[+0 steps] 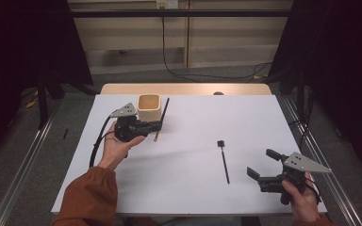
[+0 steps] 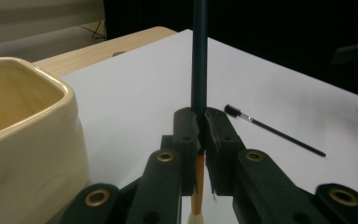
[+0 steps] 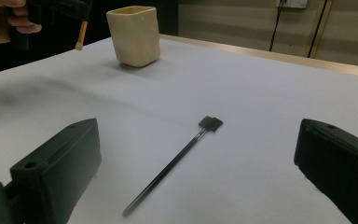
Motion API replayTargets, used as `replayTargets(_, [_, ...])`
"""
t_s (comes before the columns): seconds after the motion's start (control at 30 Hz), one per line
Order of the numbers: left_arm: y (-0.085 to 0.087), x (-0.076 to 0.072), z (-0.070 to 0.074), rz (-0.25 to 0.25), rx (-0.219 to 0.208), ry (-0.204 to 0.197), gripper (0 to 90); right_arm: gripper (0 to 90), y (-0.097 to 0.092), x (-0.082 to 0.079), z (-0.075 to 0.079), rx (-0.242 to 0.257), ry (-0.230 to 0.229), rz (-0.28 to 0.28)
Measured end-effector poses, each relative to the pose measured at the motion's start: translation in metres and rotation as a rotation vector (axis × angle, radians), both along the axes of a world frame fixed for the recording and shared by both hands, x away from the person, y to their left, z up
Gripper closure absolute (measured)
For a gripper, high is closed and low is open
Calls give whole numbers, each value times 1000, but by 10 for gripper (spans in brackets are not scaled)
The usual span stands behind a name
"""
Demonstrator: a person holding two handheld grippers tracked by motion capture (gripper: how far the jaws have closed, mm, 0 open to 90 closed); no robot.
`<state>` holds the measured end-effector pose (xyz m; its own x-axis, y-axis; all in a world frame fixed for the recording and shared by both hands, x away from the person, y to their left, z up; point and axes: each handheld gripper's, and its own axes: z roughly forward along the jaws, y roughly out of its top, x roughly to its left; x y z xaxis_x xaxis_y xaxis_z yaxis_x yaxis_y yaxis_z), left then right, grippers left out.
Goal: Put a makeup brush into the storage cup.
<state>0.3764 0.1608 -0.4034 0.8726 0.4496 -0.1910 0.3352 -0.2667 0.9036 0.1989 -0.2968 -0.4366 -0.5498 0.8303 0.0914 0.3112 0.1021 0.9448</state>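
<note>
We see a cream cup [image 2: 23, 135] that looks like glazed ceramic, smooth and softly glossy, its walls faintly dimpled. The counter [image 1: 193, 141] wears a matt white sheet, smooth as paper or laminate, with a strip of pale, lightly varnished wood [image 1: 184, 89] at the upper middle of the high view. The left gripper [image 2: 200, 135] looks like matt black plastic, slightly grainy, with brass-coloured metal rings at its joints; the brush [image 2: 199, 56] it clamps has a smooth dark shaft, orange lower down. A second brush [image 3: 172, 164] is thin, black, semi-gloss. The right gripper [image 3: 196, 175] has dull black fingers [image 3: 56, 172]. The sleeve [image 1: 92, 195] is rust-coloured cloth.
</note>
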Motion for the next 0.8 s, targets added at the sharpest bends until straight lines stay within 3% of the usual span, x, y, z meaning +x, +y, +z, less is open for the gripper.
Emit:
replayTargets(0.3, [4, -14, 8, 13, -29, -23, 838, 0, 0, 0, 0, 4, -4, 3])
replayTargets(0.53, [-1, -30, 15, -21, -36, -20, 837, 0, 0, 0, 1, 12, -6, 8])
replayTargets(0.8, [3, -48, 10, -27, -50, -12, 838, 0, 1, 0, 1, 11, -9, 14])
